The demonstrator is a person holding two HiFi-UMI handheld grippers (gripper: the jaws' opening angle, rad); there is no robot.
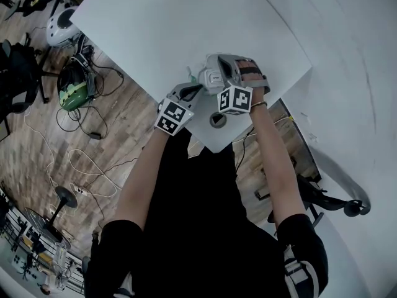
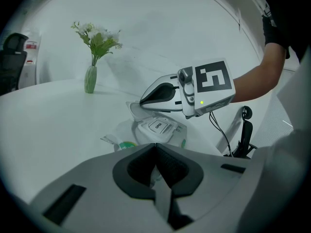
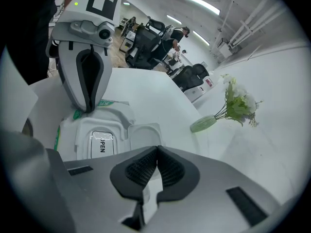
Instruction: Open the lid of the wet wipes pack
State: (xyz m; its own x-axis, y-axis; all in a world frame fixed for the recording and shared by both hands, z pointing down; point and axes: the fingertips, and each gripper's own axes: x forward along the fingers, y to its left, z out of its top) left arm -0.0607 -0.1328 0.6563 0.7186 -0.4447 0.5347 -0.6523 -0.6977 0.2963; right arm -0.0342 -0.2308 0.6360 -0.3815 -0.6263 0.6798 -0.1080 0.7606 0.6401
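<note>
The wet wipes pack [image 2: 167, 135] lies on the white table [image 1: 142, 36] near its front corner, and a white seal printed OPEN [image 3: 99, 143] shows on top. Its hinged lid [image 3: 144, 135] stands folded open on the far side. My right gripper [image 3: 156, 152] is shut on the near edge of that lid, its tips [image 2: 142, 102] just above the flap. My left gripper [image 2: 155, 147] is shut on the pack's soft end with the green print, and in the right gripper view its fingertips [image 3: 88, 107] pinch that end. In the head view both grippers [image 1: 197, 87] [image 1: 205, 76] meet over the pack.
A green vase of flowers [image 2: 91, 76] stands farther back on the table. A round cable hole [image 1: 218, 120] sits by the table's corner, close to me. Off the table edge are wood floor with cables [image 1: 87, 160], office chairs [image 3: 146, 45] and a white wall.
</note>
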